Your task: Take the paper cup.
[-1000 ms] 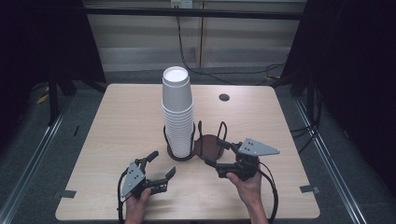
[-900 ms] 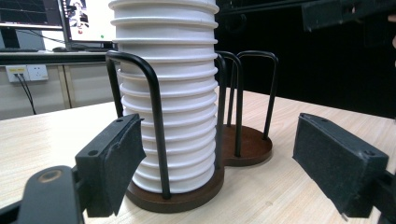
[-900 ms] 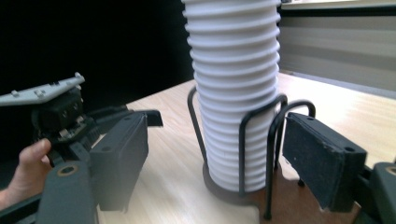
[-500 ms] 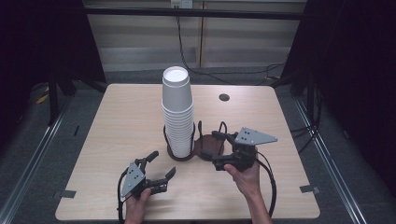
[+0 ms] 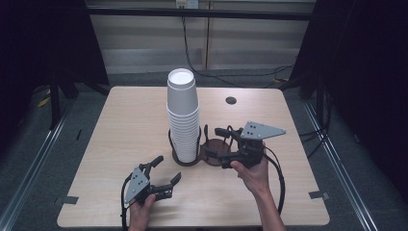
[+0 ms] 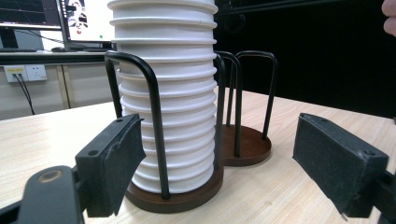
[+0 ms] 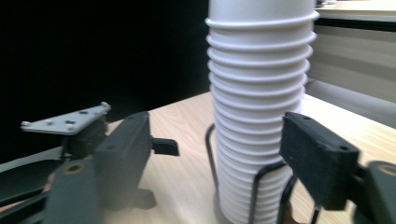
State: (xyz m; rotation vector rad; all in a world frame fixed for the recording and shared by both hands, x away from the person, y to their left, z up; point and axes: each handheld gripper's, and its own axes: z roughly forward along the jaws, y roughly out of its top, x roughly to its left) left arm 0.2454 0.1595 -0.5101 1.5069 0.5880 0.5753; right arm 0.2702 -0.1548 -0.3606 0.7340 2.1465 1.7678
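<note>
A tall stack of white paper cups [image 5: 183,115] stands in the left ring of a black wire holder [image 5: 185,159] with two brown bases; the right base [image 5: 214,149] is empty. My left gripper [image 5: 168,168] rests low on the table in front of the holder, open, its jaws wide apart with nothing between them; in the left gripper view the stack [image 6: 163,93] stands just beyond them. My right gripper [image 5: 213,142] is held above the empty base, open, pointing left at the stack [image 7: 257,93], close to it but apart.
A small dark hole [image 5: 231,100] marks the table's far side. Black cables trail from both grippers toward the table's near edge. The wooden table [image 5: 120,125] has bare room to the left and behind the stack. Dark curtains flank the table.
My right gripper has risen from beside the empty base and drifted slightly toward the cup stack. The left gripper has stayed where it was.
</note>
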